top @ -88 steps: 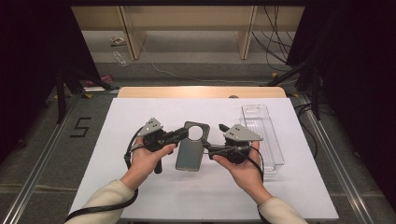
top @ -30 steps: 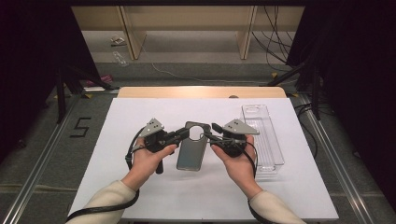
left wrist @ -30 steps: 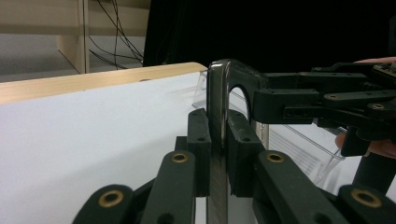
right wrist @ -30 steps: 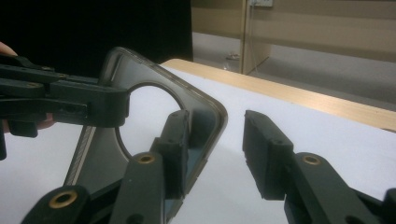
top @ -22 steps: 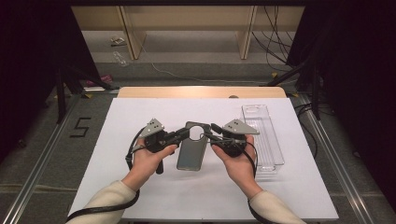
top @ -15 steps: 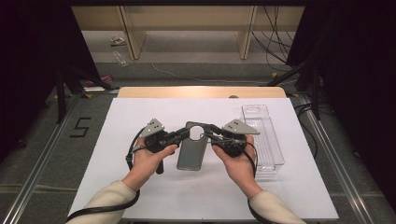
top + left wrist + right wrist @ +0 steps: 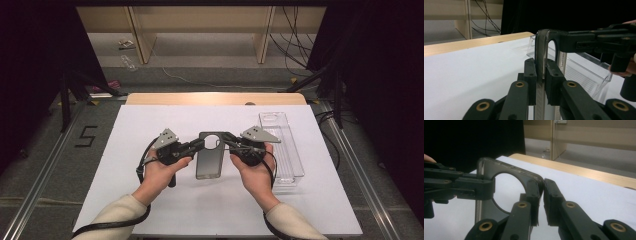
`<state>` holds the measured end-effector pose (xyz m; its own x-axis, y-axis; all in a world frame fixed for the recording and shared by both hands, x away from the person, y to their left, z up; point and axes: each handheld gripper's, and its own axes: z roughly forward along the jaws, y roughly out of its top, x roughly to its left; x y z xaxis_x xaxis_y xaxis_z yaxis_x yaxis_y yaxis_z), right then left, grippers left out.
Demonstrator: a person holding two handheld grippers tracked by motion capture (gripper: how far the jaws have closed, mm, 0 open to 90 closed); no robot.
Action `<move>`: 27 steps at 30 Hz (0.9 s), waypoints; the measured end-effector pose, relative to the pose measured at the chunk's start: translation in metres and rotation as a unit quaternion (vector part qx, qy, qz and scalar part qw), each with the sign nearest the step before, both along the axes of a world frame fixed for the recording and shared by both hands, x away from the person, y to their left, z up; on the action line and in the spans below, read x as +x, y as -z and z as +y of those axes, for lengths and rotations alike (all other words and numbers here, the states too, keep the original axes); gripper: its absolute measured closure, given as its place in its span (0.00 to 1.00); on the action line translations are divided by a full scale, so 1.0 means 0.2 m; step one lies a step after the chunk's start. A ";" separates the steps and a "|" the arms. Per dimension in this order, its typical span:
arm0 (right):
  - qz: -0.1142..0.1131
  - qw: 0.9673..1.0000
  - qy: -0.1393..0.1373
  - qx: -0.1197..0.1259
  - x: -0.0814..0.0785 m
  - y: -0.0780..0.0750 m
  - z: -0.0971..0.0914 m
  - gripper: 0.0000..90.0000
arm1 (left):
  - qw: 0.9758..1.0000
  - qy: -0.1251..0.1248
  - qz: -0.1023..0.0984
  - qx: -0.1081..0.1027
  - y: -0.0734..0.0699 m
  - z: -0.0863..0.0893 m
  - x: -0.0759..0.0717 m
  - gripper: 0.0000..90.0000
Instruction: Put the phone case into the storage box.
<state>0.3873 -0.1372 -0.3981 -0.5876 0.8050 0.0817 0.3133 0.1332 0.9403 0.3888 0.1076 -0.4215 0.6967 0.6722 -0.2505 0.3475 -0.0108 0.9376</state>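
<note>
A dark phone case with a round cut-out near its far end is held just above the white mat, its lower part grey and glossy. My left gripper is shut on its left edge; in the left gripper view the pads clamp the case edge-on. My right gripper is at the opposite edge. Its jaws have just been closing, and in the right gripper view the pads pinch the rim of the case at its corner. The left gripper shows across the hole.
A clear plastic tray lies on the mat just right of my right hand, and shows again behind the case. A wooden table edge runs along the far side. A floor mark "5" lies at the left.
The right gripper has moved left to the case's right edge and its jaws have narrowed onto the rim. The left gripper and the case have stayed put.
</note>
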 end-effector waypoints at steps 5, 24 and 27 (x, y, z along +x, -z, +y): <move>-0.002 1.000 0.009 -0.011 -0.01 -0.02 0.01 0.93 | 1.000 0.000 0.003 0.002 0.00 0.00 0.00 0.89; -0.009 0.998 0.044 -0.035 -0.01 -0.04 0.00 0.94 | 0.997 0.014 -0.009 0.076 -0.02 -0.04 -0.03 0.47; -0.008 0.998 0.047 -0.037 -0.01 -0.03 -0.01 0.94 | 0.996 0.018 -0.011 0.087 -0.02 -0.03 -0.04 0.37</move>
<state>0.3860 -0.1384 -0.3913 -0.5098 0.8602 0.0113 0.3123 0.1728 0.9341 0.3799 0.1021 -0.4181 0.7252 0.6786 -0.1161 0.3228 -0.1863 0.9280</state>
